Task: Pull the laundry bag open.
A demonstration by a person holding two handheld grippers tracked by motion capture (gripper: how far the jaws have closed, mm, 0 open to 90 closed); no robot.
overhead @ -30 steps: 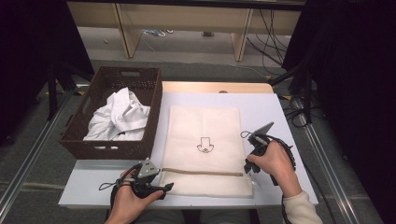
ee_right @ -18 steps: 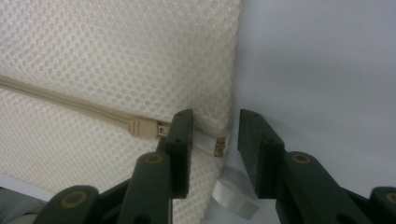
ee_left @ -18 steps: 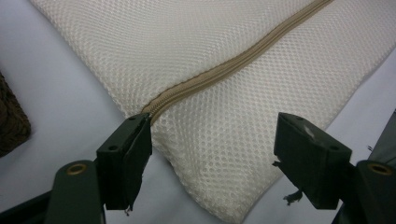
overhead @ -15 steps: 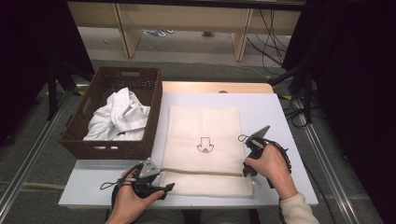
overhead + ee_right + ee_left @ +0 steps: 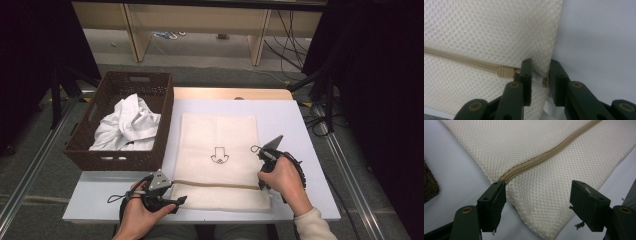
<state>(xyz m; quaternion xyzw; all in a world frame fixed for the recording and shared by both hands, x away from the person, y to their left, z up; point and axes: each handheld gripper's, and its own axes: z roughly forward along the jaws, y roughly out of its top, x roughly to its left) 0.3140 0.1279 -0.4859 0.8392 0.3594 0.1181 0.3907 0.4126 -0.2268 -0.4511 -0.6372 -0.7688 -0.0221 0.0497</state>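
Risk: right gripper [image 5: 537, 82] fingers, nearly closed on what looks like the zipper pull [image 5: 505, 72], could slip off; left gripper [image 5: 537, 205] gapes, so mesh bag [image 5: 217, 160] mid-counter [image 5: 300, 125] drags.

the left gripper [image 5: 537, 202] had dark green-black jaws with brass-ringed pivots and a grey three-cornered plate. the right gripper [image 5: 539, 75] matched, trailing a black cable. a cream sleeve [image 5: 314, 225] covered the right forearm.

Bare worktop [image 5: 287, 120] lies open right of the mesh bag [image 5: 218, 150]; a brown basket [image 5: 165, 125] of white cloth walls off the left.
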